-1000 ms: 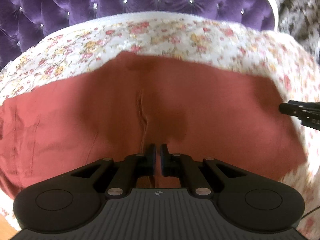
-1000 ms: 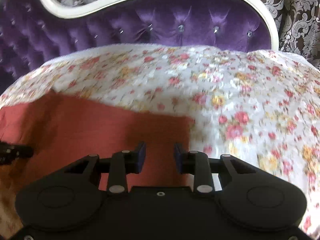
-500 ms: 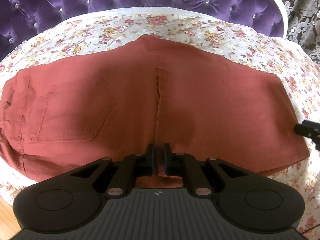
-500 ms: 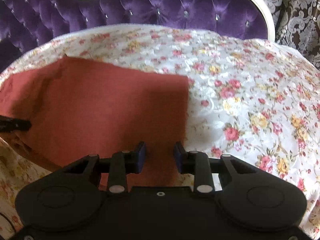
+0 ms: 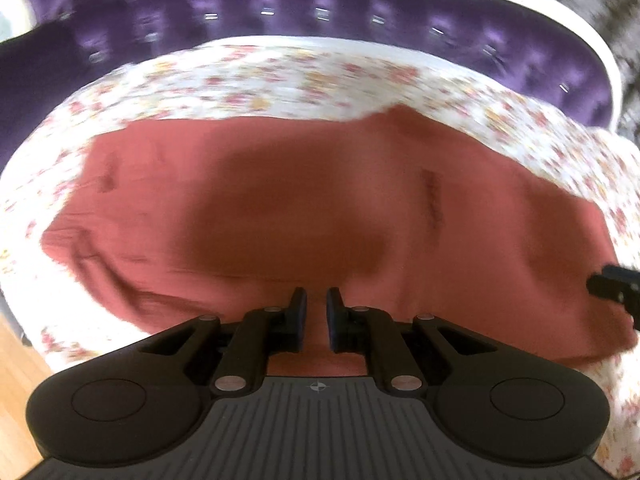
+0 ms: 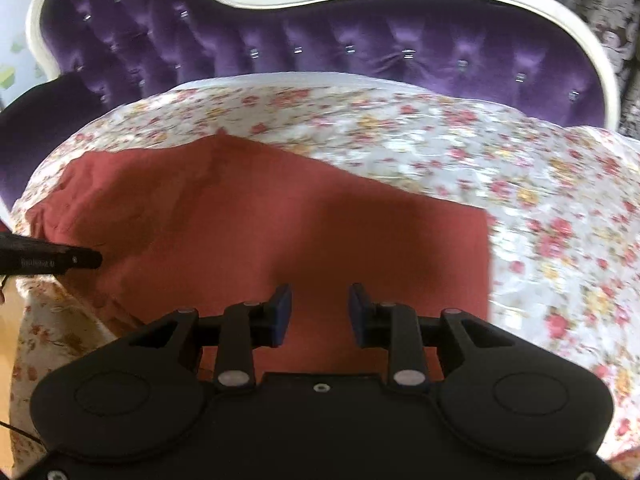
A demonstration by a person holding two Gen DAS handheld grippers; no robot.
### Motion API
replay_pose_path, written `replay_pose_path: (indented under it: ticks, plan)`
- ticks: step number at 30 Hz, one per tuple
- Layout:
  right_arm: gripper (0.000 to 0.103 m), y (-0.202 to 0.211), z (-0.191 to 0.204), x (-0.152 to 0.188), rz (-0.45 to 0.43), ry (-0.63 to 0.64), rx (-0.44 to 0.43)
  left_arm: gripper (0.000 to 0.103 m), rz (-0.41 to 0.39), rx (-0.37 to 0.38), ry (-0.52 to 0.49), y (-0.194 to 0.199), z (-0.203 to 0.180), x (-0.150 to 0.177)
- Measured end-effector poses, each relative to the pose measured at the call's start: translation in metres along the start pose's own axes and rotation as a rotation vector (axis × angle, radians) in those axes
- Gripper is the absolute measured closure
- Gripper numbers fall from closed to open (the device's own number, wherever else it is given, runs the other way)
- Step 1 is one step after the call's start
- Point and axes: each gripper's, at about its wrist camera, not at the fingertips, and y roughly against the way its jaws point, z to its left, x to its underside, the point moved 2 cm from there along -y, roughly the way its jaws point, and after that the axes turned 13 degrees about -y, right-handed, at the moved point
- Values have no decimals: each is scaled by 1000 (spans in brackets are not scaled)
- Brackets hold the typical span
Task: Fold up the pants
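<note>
Rust-red pants (image 5: 320, 208) lie flat and folded lengthwise on a floral bed cover (image 5: 280, 76). My left gripper (image 5: 316, 304) hovers over their near edge. A narrow gap shows between its pads and no cloth is pinched there. In the right wrist view the pants (image 6: 280, 232) end in a straight edge at the right. My right gripper (image 6: 320, 304) is over that end, about half open with nothing between its fingers. The right gripper's tip (image 5: 616, 288) shows at the left view's right edge. The left gripper's finger (image 6: 52, 258) shows at the right view's left edge.
A tufted purple headboard (image 6: 360, 44) with a white frame rises behind the bed. The floral cover (image 6: 520, 200) spreads to the right of the pants. Wooden floor (image 5: 16, 360) shows past the bed's near left corner.
Both grippers have slid left along the pants; the centre seam now lies to the right in the left view. The left jaws parted slightly. The right jaws kept their width.
</note>
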Motion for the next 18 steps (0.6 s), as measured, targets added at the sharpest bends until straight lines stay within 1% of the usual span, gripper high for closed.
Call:
replay_pose_path:
  ticks: [2, 3, 10, 13, 16, 18]
  plan:
    - [64, -4, 11, 1, 6, 19, -17, 90, 6, -29, 43, 0, 21, 2]
    - [64, -6, 16, 1, 9, 28, -26, 84, 11, -45, 61, 0, 31, 3]
    - [64, -18, 50, -2, 34, 85, -72, 84, 1, -146, 178, 13, 113, 5]
    - [64, -21, 59, -3, 39, 97, -81, 84, -6, -184, 206, 21, 139, 7]
    - [64, -24, 64, -4, 45, 100, -88, 84, -13, -185, 240, 21, 159, 9]
    - [64, -27, 68, -4, 50, 103, -92, 83, -18, -165, 267, 18, 168, 12]
